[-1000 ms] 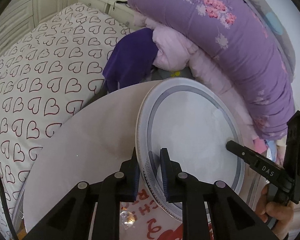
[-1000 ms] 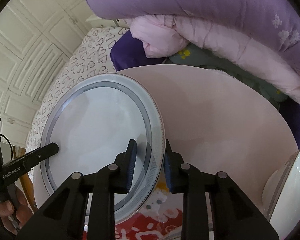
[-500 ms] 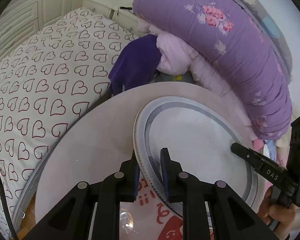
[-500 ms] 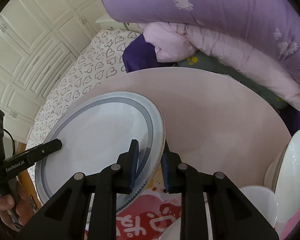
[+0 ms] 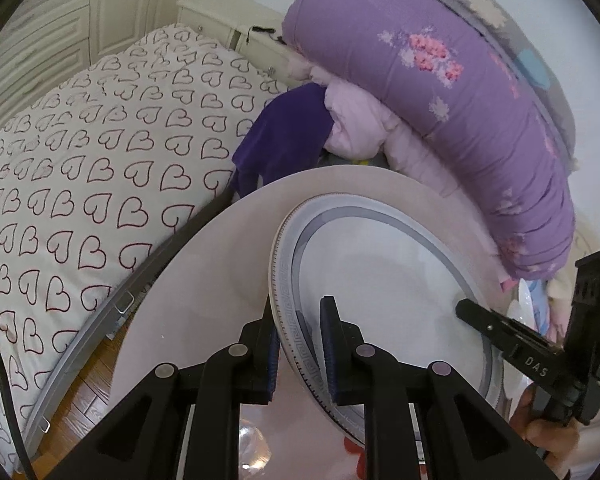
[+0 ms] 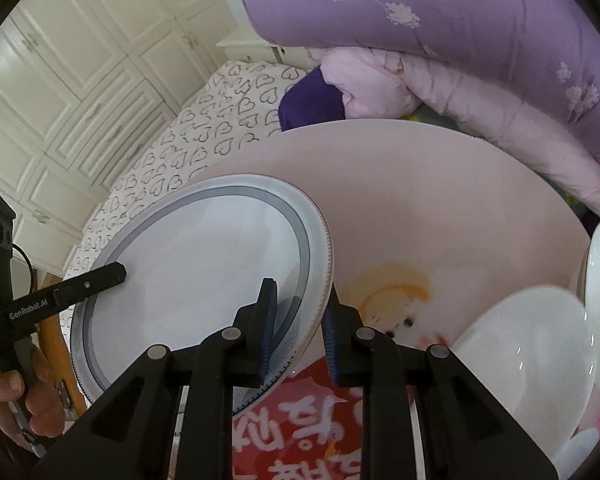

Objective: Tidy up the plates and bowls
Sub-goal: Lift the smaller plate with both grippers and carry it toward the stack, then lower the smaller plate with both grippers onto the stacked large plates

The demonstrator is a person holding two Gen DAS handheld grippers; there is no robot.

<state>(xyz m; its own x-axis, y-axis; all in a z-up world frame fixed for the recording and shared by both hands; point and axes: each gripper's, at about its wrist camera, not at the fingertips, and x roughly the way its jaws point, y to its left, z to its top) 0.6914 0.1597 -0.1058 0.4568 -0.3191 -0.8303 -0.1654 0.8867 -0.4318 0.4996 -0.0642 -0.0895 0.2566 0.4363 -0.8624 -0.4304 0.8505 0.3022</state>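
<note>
Purple quilt [image 5: 460, 92] piled beside heart-print bedsheet [image 5: 80, 168].

plate [image 6: 204, 280] tilted flatter and dropped toward the desk [image 6: 440, 216] vs 1 s ago. white bowl [image 6: 528, 356] now in right wrist view, right of plate, previously out of frame.

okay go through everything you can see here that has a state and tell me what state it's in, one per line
Plate: tilted, gripped by its rim on two opposite sides, over the round table.
Left gripper: shut on the plate's rim.
Right gripper: shut on the plate's rim.
White bowls: empty, tilted, at the table's right.
Quilts: rolled, piled behind the table.
</note>
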